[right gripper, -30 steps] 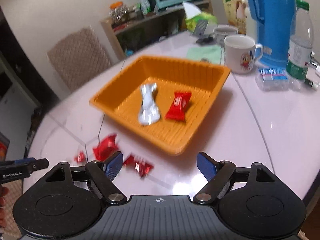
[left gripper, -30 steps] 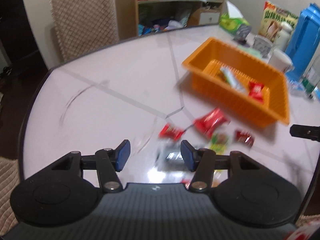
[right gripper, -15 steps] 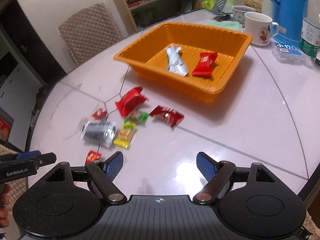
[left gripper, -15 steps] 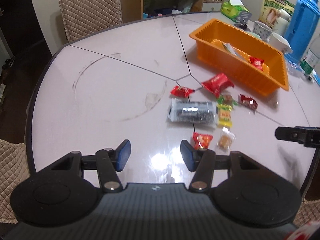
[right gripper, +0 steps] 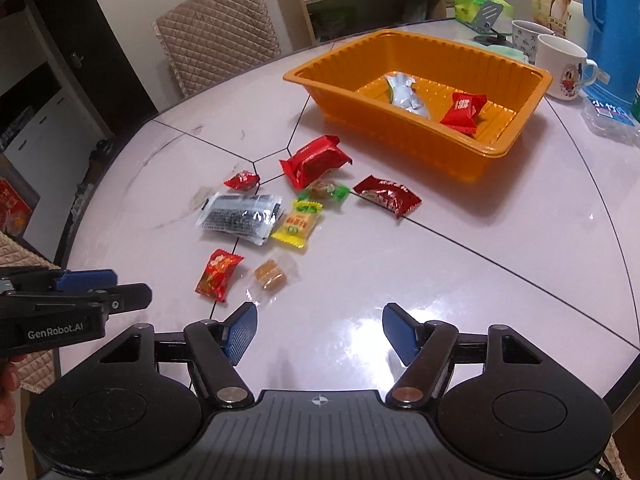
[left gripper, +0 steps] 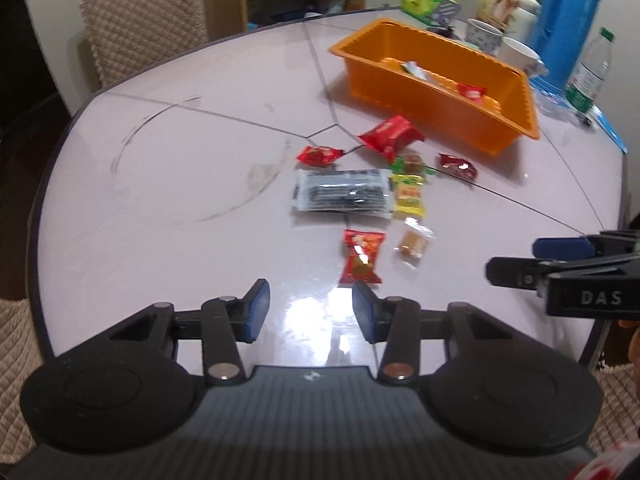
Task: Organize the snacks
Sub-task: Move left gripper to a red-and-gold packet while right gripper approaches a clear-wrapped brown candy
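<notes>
Hovering over the near edge of a pale round table [right gripper: 460,264], two hand-held grippers face a scatter of wrapped snacks. The left gripper [left gripper: 310,310] has its blue pads apart with nothing between them, and its jaws are closing; the right gripper [right gripper: 316,330] is spread wider, also empty, its jaws likewise closing. Each tool shows at the edge of the other's camera view. Just ahead of the left gripper lies a red packet [left gripper: 362,256] with a clear-wrapped brown sweet [left gripper: 414,242] just beside it. Beyond them sit a silver-and-black pouch [right gripper: 240,216] and a yellow packet [right gripper: 298,224], touching side by side, with a green-wrapped sweet [right gripper: 326,191] at the yellow packet's far end. A small red sweet [right gripper: 241,180] lies beside the pouch's far edge, a large red packet [right gripper: 314,160] sits behind the green sweet, and a dark red packet [right gripper: 387,195] lies apart to the right. Farther back stands an orange tray [right gripper: 400,136], holding a silver wrapper [right gripper: 406,94] and a red sweet [right gripper: 464,112] that lie apart on its ribbed floor. Behind the tray are two mugs [right gripper: 562,66], a blue jug [left gripper: 566,20], a water bottle [left gripper: 590,72] and a green tissue box [right gripper: 480,6]. A quilted chair [right gripper: 216,48] stands at the table's far side.
</notes>
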`<state>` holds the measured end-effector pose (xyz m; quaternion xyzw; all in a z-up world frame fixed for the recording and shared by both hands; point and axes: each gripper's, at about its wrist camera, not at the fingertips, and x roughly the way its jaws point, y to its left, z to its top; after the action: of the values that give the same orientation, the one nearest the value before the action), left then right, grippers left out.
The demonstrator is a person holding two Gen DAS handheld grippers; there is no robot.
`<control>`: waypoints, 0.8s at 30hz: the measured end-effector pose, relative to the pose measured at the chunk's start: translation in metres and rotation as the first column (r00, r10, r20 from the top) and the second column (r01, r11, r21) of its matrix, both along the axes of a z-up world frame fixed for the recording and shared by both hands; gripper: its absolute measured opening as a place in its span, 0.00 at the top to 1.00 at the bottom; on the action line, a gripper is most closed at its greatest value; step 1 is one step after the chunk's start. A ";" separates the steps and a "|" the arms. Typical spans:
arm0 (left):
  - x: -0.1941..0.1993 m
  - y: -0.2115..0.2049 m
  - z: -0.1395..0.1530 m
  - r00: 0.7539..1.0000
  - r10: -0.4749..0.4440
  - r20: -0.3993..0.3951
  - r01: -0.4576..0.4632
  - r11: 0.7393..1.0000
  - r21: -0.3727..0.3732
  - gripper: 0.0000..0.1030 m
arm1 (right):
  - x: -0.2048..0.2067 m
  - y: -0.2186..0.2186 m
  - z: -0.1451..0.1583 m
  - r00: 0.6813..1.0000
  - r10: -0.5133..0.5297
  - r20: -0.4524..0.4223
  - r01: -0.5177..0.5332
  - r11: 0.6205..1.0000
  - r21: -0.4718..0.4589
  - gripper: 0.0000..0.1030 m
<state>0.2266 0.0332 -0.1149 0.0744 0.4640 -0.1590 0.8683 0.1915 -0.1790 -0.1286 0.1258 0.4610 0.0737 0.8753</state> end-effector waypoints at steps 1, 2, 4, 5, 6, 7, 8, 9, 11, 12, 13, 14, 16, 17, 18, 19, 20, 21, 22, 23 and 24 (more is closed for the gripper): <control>-0.001 -0.003 -0.001 1.000 -0.011 0.001 0.011 1.000 0.002 0.60 | 0.000 0.000 -0.001 1.000 -0.002 -0.002 0.002 1.000 0.000 0.32; -0.001 -0.006 -0.002 1.000 -0.020 0.002 0.020 1.000 0.003 0.60 | -0.001 0.000 -0.002 1.000 -0.004 -0.001 0.004 1.000 0.000 0.33; 0.000 -0.010 -0.003 0.999 -0.035 -0.002 0.035 0.999 -0.001 0.61 | 0.000 -0.001 -0.003 1.000 -0.007 -0.001 0.007 1.000 -0.006 0.33; 0.000 -0.012 -0.005 0.999 -0.040 -0.004 0.040 0.999 -0.002 0.62 | 0.000 -0.001 -0.003 1.000 -0.008 0.000 0.008 1.000 -0.008 0.33; 0.000 -0.014 -0.006 0.999 -0.047 -0.004 0.047 0.999 -0.001 0.63 | 0.000 -0.001 -0.003 1.000 -0.009 0.001 0.009 1.000 -0.010 0.34; 0.001 -0.016 -0.006 0.999 -0.054 -0.005 0.054 0.999 0.001 0.63 | 0.001 -0.002 -0.004 1.000 -0.010 0.001 0.010 1.000 -0.013 0.34; 0.002 -0.018 -0.007 0.998 -0.059 -0.005 0.059 0.998 0.004 0.64 | 0.001 -0.002 -0.004 1.000 -0.011 0.000 0.011 1.000 -0.014 0.35; 0.002 -0.019 -0.008 0.998 -0.065 -0.004 0.065 0.998 0.007 0.64 | 0.002 -0.002 -0.005 1.000 -0.013 0.001 0.013 1.000 -0.014 0.35; 0.004 -0.022 -0.010 0.997 -0.074 -0.004 0.074 0.997 0.010 0.64 | 0.002 -0.003 -0.006 1.000 -0.016 0.000 0.016 1.000 -0.014 0.37; 0.005 -0.024 -0.011 0.997 -0.078 -0.004 0.078 0.997 0.012 0.65 | 0.002 -0.004 -0.007 1.000 -0.017 -0.001 0.017 1.000 -0.014 0.37; 0.006 -0.025 -0.012 0.997 -0.081 -0.004 0.081 0.997 0.012 0.65 | 0.003 -0.004 -0.008 1.000 -0.019 -0.004 0.019 1.000 -0.014 0.38; 0.007 -0.026 -0.013 0.997 -0.083 -0.005 0.083 0.996 0.013 0.65 | 0.003 -0.005 -0.008 1.000 -0.022 -0.006 0.022 1.000 -0.015 0.38; 0.010 -0.028 -0.015 0.996 -0.086 -0.009 0.087 0.996 0.017 0.65 | 0.004 -0.007 -0.009 1.000 -0.026 -0.007 0.026 1.000 -0.015 0.38; 0.011 -0.028 -0.016 0.996 -0.089 -0.011 0.089 0.996 0.018 0.65 | 0.005 -0.007 -0.009 1.000 -0.028 -0.007 0.028 0.999 -0.016 0.38; 0.012 -0.029 -0.017 0.996 -0.090 -0.013 0.091 0.996 0.018 0.66 | 0.005 -0.008 -0.009 0.999 -0.031 -0.007 0.031 0.999 -0.016 0.38; 0.014 -0.030 -0.018 0.996 -0.093 -0.015 0.093 0.995 0.019 0.66 | 0.006 -0.008 -0.009 0.999 -0.033 -0.007 0.033 0.999 -0.017 0.38; 0.015 -0.032 -0.020 0.995 -0.095 -0.016 0.095 0.995 0.020 0.66 | 0.007 -0.009 -0.009 0.999 -0.034 -0.007 0.034 0.999 -0.016 0.38; 0.017 -0.033 -0.021 0.995 -0.096 -0.019 0.097 0.995 0.021 0.66 | 0.007 -0.010 -0.009 0.999 -0.036 -0.006 0.036 0.999 -0.017 0.38; 0.019 -0.035 -0.022 0.995 -0.099 -0.021 0.099 0.995 0.020 0.66 | 0.008 -0.010 -0.009 0.999 -0.037 -0.005 0.037 0.999 -0.018 0.38; 0.020 -0.036 -0.024 0.995 -0.102 -0.021 0.102 0.995 0.020 0.66 | 0.008 -0.011 -0.009 0.999 -0.039 -0.005 0.039 0.999 -0.019 0.38; 0.022 -0.038 -0.025 0.994 -0.104 -0.020 0.104 0.994 0.022 0.66 | 0.009 -0.012 -0.010 0.999 -0.041 -0.005 0.041 0.999 -0.018 0.38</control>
<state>0.2485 -0.0049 -0.1400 0.1069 0.4695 -0.1996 0.8534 0.2002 -0.1912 -0.1383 0.1276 0.4613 0.0511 0.8765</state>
